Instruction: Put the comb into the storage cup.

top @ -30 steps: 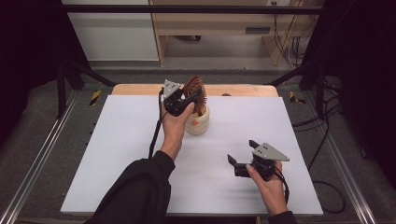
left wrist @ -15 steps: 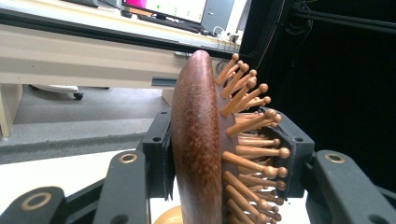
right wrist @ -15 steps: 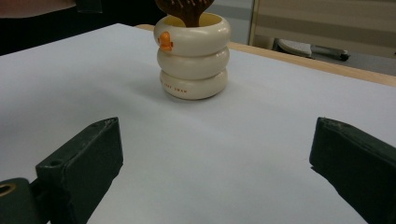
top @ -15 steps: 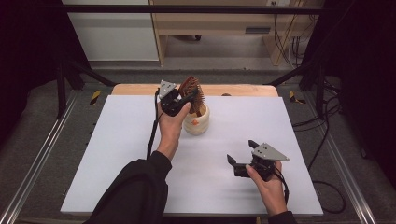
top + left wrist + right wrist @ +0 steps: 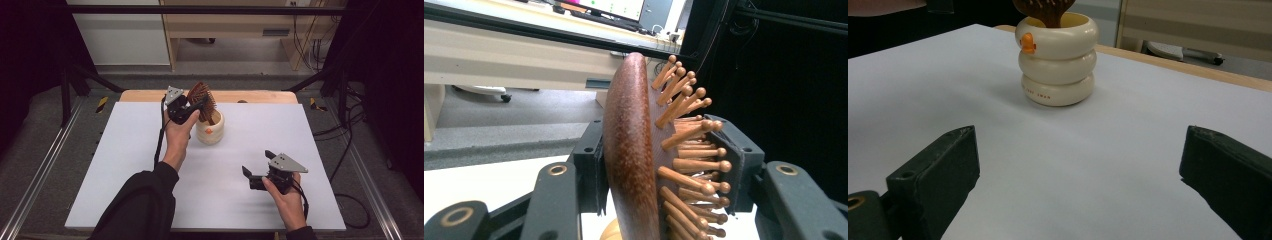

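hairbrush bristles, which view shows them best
The left gripper view: the wooden hairbrush stands edge-on between that gripper's pads, each round-tipped bristle distinct. The high view shows the brush small, standing in the cream cup. The right gripper view catches just its lower part in the cup.

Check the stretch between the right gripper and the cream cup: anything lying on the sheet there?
Nothing. In the right gripper view, bare white sheet runs from the right gripper to the cream cup; the high view agrees.

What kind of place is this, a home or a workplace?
Probably a lab or recording workspace, not a home: a white table inside a black-curtained metal frame, loose cables behind it, and computer monitors on a desk.
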